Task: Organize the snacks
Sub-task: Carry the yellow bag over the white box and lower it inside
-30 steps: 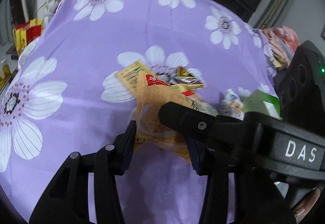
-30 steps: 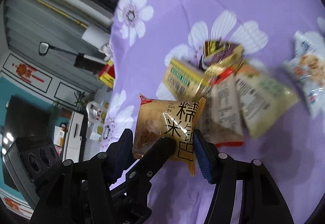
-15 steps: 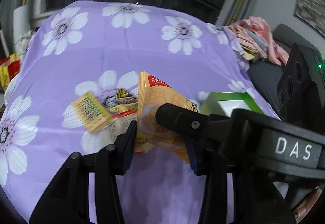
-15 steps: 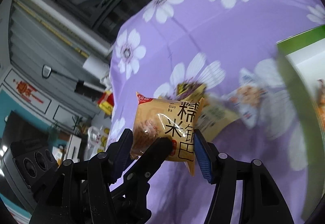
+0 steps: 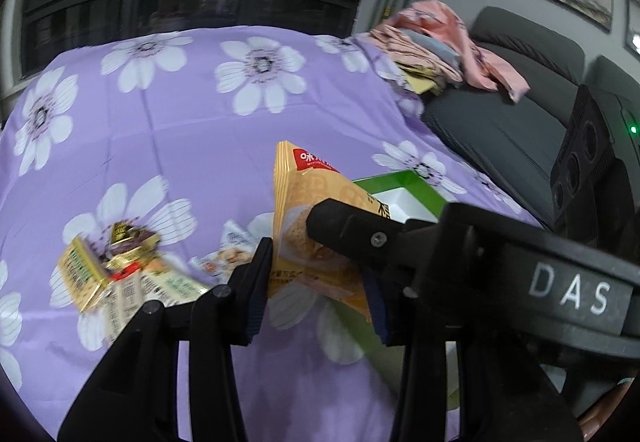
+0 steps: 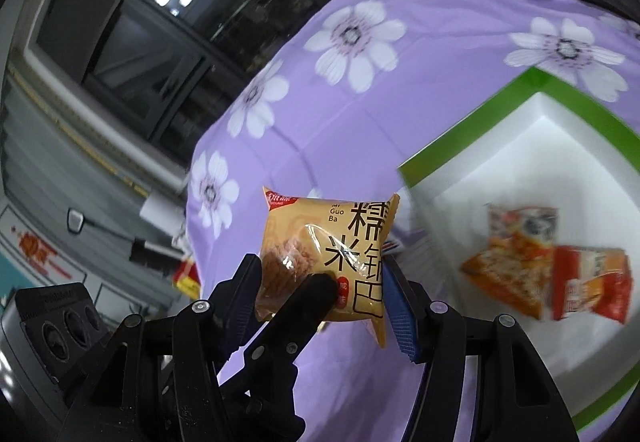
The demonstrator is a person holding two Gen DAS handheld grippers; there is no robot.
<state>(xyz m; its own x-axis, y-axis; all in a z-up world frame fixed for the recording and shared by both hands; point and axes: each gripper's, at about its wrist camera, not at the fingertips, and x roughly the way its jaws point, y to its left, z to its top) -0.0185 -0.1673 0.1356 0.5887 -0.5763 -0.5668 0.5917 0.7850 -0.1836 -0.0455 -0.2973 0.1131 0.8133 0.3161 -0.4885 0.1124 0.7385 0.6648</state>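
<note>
Both grippers pinch one yellow packet: the right gripper across its width, the left gripper across its lower end. Since a second ago they have carried it off the snack pile and up beside the green box. The box already holds two packets; dropping this one in looks next. Beyond lies the purple flowered cloth.
</note>
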